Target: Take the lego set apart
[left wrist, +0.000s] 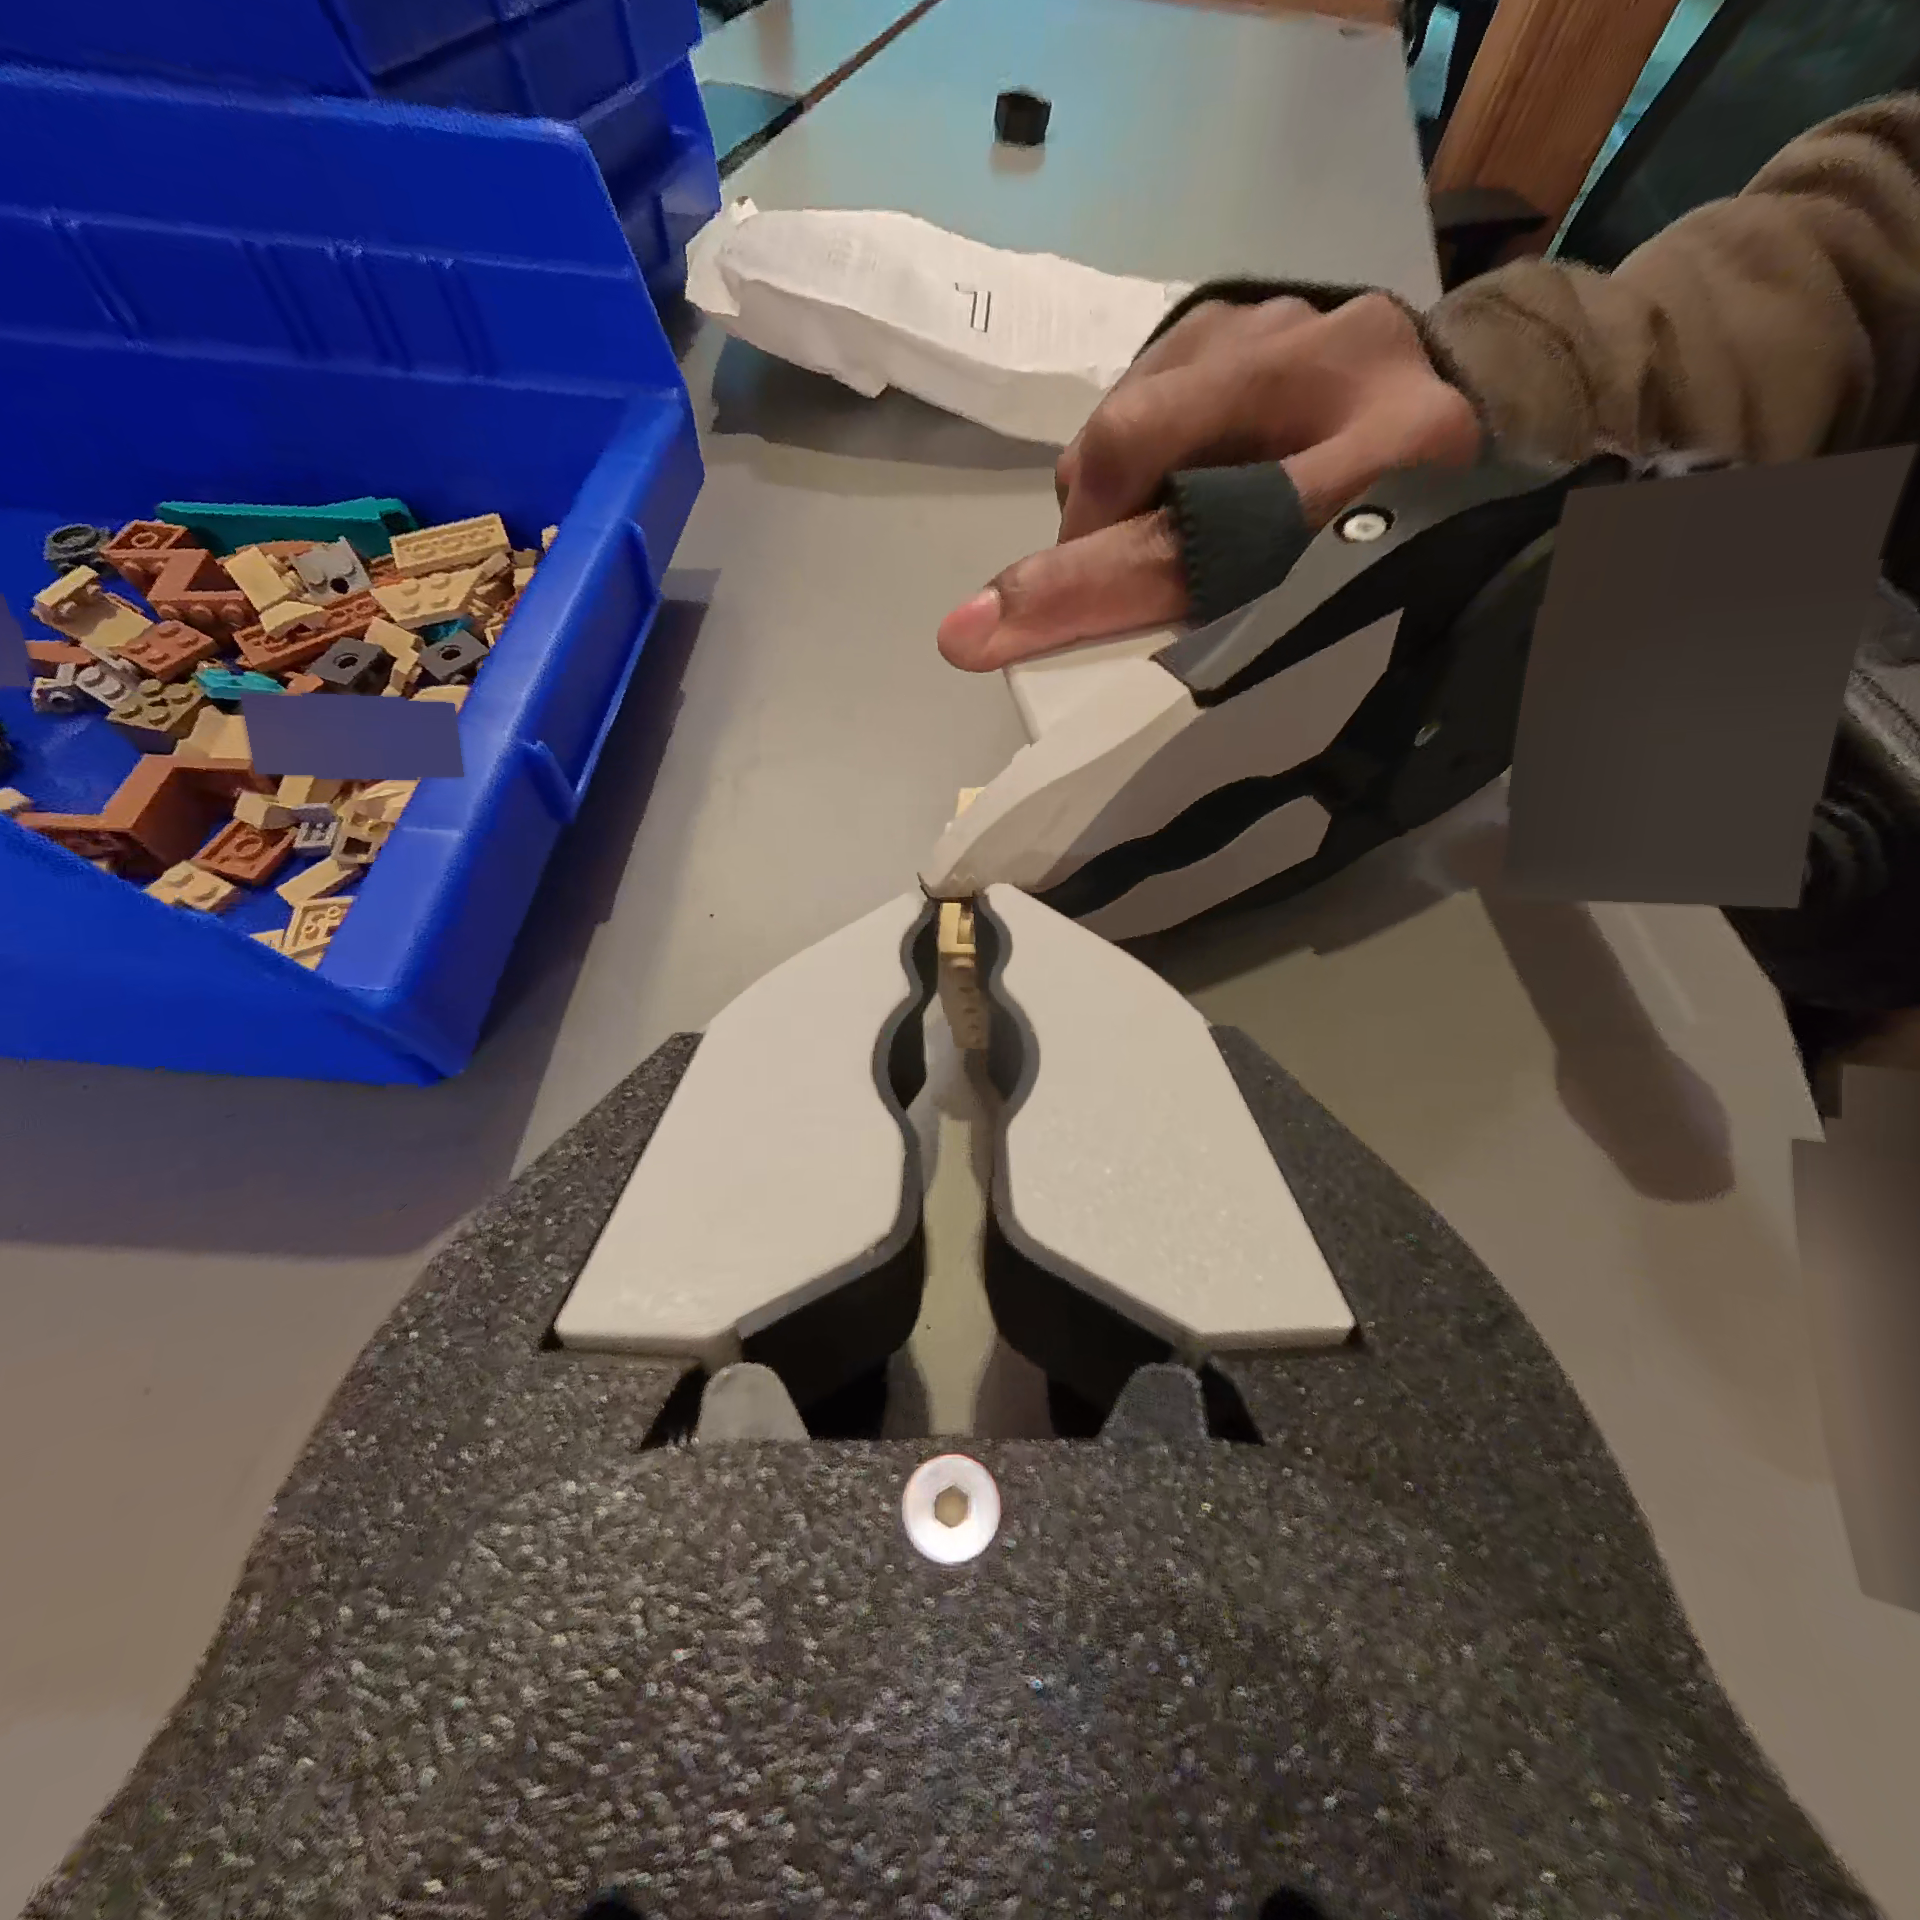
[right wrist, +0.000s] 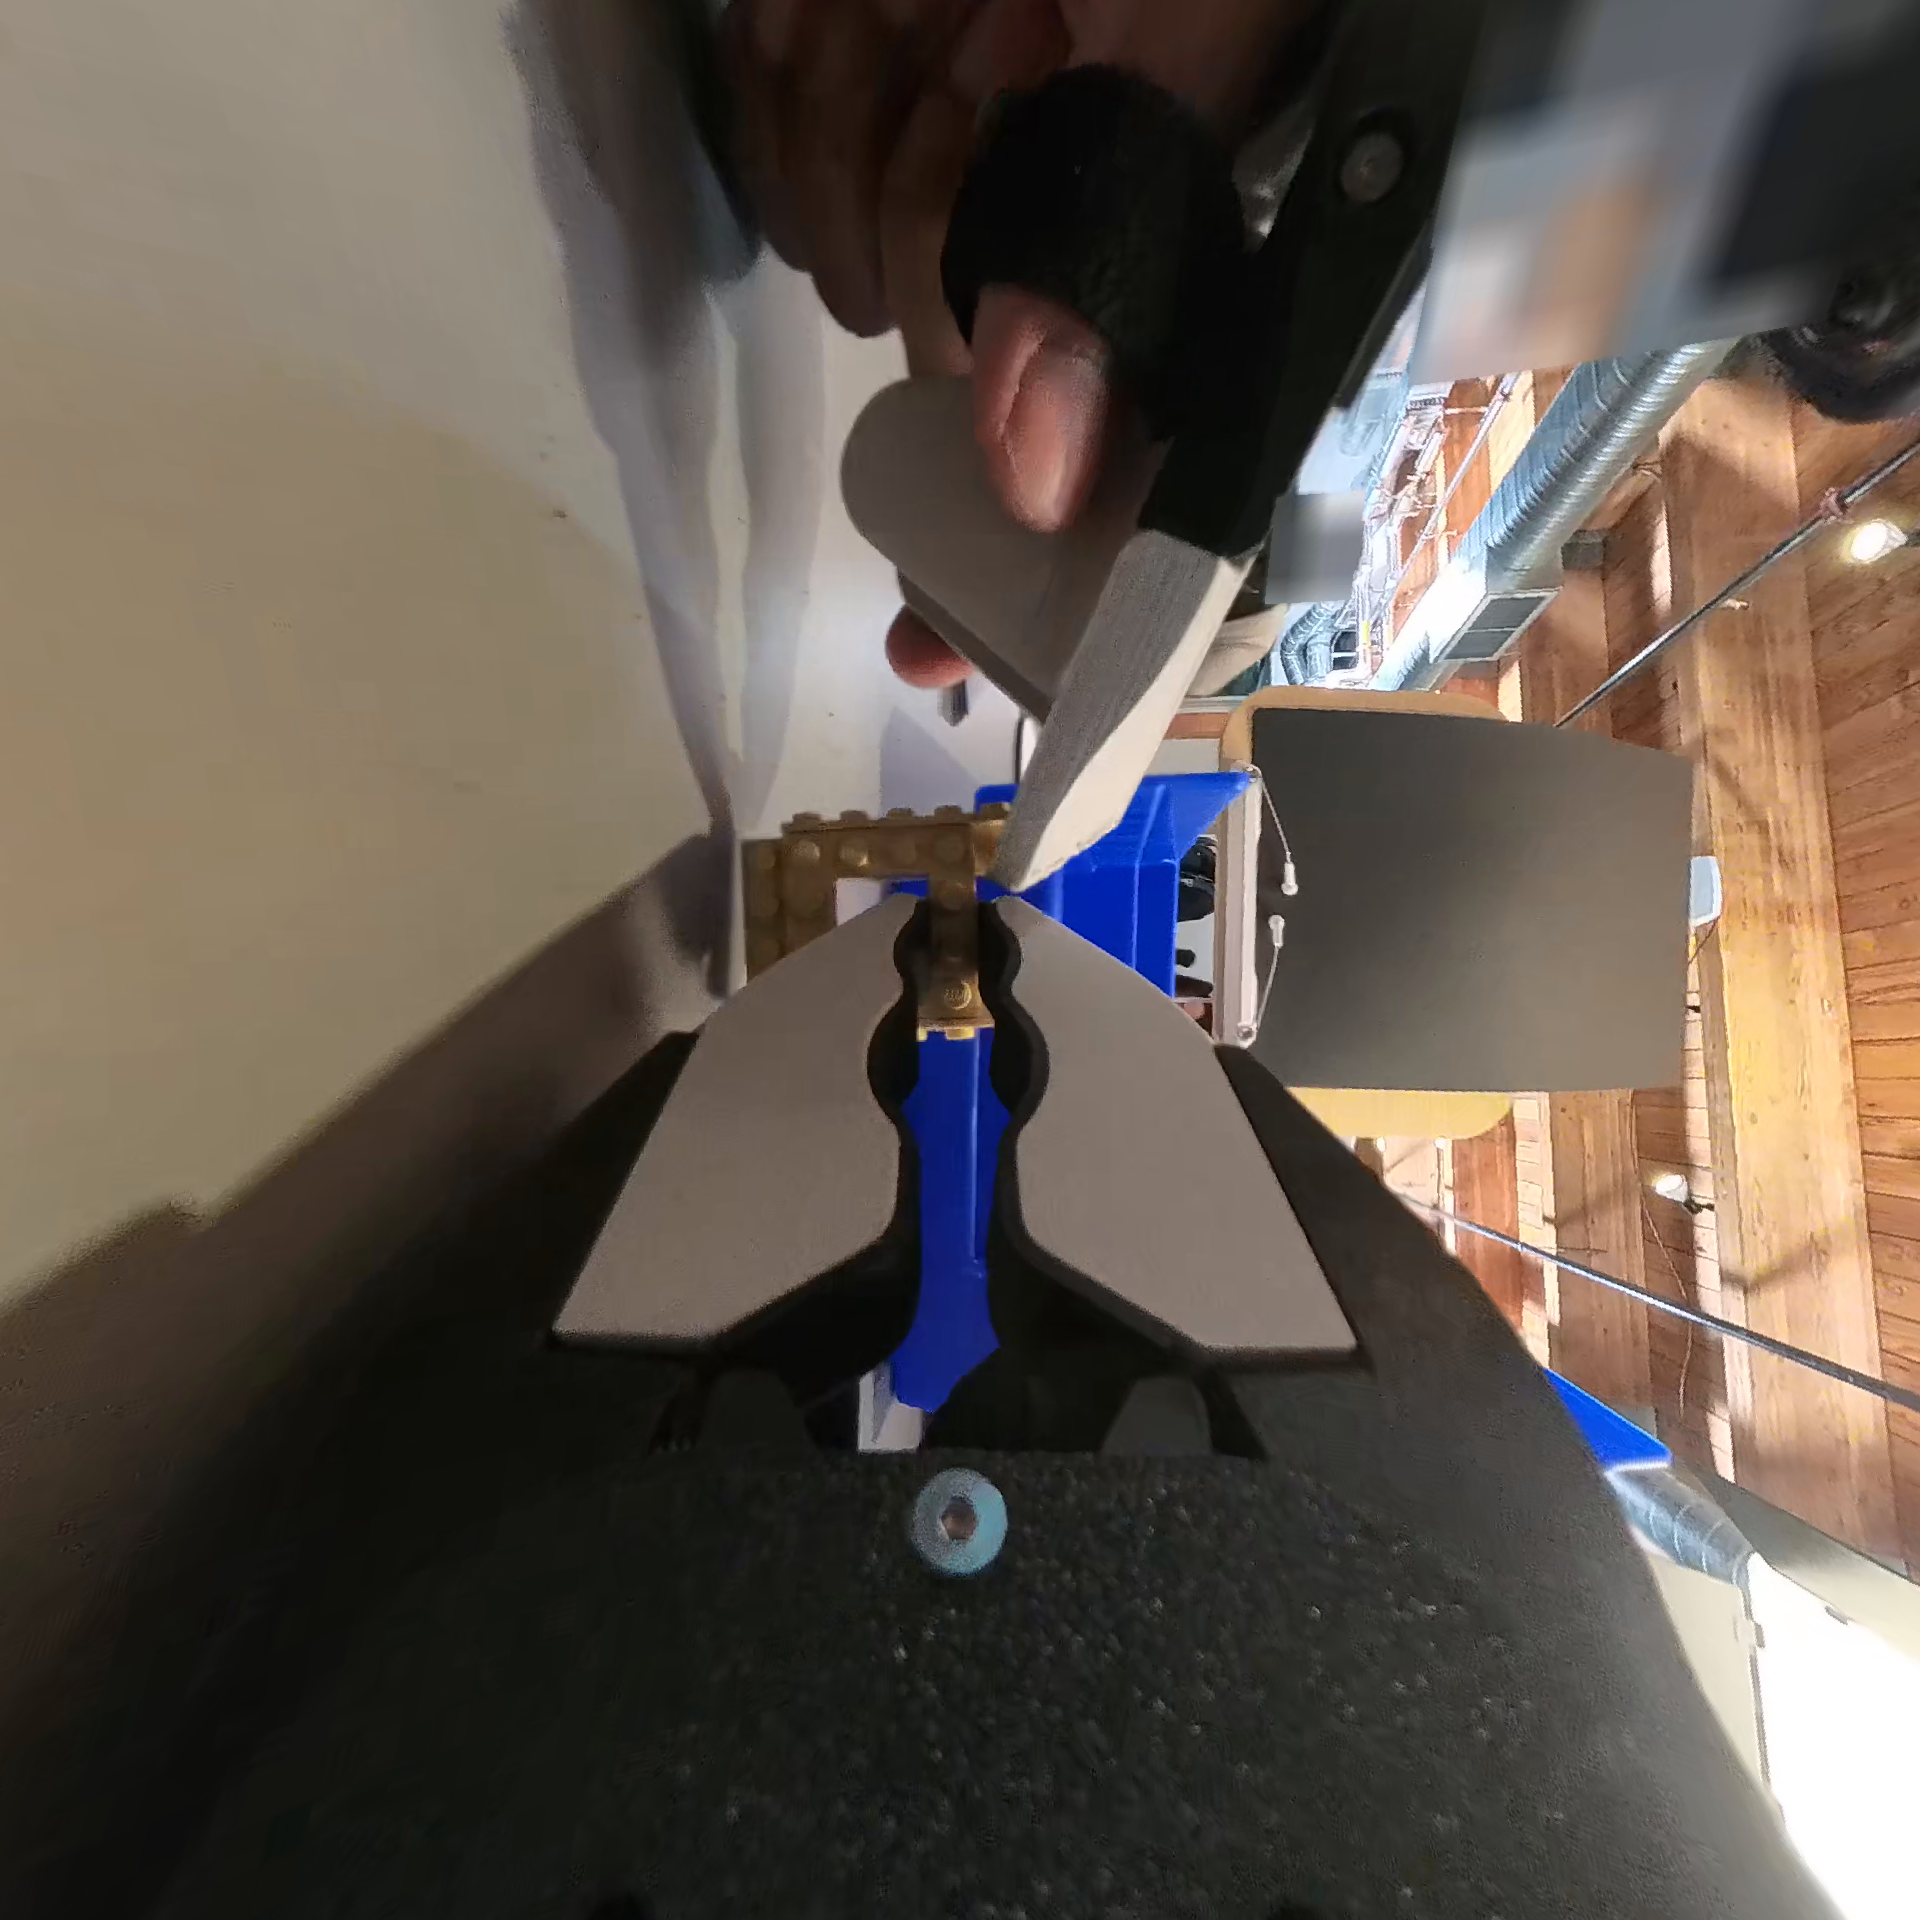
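Note:
My left gripper (left wrist: 958, 914) is shut on a tan plate (left wrist: 961, 982), seen edge-on between its pads, a little above the grey table (left wrist: 831, 644). My right gripper (left wrist: 951, 881) comes in from the right, its tips meeting the same tan piece at my left fingertips. In the right wrist view my right gripper (right wrist: 951, 914) is shut on a short tan plate (right wrist: 951, 971). This plate belongs to a tan assembly of studded plates (right wrist: 873, 854) shaped like part of a frame. A left finger (right wrist: 1081, 748) comes down onto the assembly's right end.
A blue bin (left wrist: 582, 831) with several brown, tan, grey and teal bricks (left wrist: 260, 644) stands on the left, with more blue bins behind it. Crumpled white paper (left wrist: 914, 301) and a small black object (left wrist: 1021, 114) lie farther back. A person's hand (left wrist: 1247, 416) holds the right gripper. My left and right fingertips are right by each other.

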Tool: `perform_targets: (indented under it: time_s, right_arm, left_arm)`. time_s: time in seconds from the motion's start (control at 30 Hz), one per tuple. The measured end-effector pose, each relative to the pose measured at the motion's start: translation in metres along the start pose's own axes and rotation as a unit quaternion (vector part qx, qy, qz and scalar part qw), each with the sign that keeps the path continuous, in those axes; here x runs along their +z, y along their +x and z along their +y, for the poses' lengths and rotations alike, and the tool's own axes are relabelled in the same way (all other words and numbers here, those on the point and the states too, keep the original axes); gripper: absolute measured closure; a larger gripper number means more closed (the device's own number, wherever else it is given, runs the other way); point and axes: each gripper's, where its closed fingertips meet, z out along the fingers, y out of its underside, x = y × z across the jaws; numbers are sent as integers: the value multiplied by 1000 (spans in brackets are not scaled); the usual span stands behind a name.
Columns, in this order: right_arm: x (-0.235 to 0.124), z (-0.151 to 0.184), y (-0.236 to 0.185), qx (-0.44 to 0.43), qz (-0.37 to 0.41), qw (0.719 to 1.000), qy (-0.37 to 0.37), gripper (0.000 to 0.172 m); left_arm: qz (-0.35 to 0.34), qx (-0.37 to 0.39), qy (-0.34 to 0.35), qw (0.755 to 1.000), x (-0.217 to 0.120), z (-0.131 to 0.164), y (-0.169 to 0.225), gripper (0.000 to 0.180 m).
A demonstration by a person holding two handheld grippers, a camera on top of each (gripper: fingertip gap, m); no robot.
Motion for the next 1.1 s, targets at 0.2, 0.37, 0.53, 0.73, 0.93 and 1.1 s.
perform_targets:
  time_s: [0.2, 0.37, 0.53, 0.73, 0.93, 1.1]
  right_arm:
    - [3, 0, -3, -2, -14, 1000, -21, 163]
    - [1, -2, -2, -34, -4, 999, -7, 163]
    - [0, -3, -1, -55, 13, 998, 5, 164]
    - [-3, -5, 0, -68, 26, 997, 3, 164]
    - [-5, -6, 1, -71, 31, 997, 12, 163]
    - [-9, -7, 1, -83, 36, 996, 23, 163]
  left_arm:
    - [-27, 20, -27, 999, 0, 4, -3, 177]
    - [-27, 23, -23, 999, -1, 5, -4, 177]
    - [-25, 18, -17, 999, -2, 5, -4, 176]
    - [-19, 20, -8, 1000, -2, 5, -3, 178]
    - [-2, 6, -8, 1000, -3, 6, -1, 178]
    - [5, 4, -10, 1000, -3, 6, 1, 178]
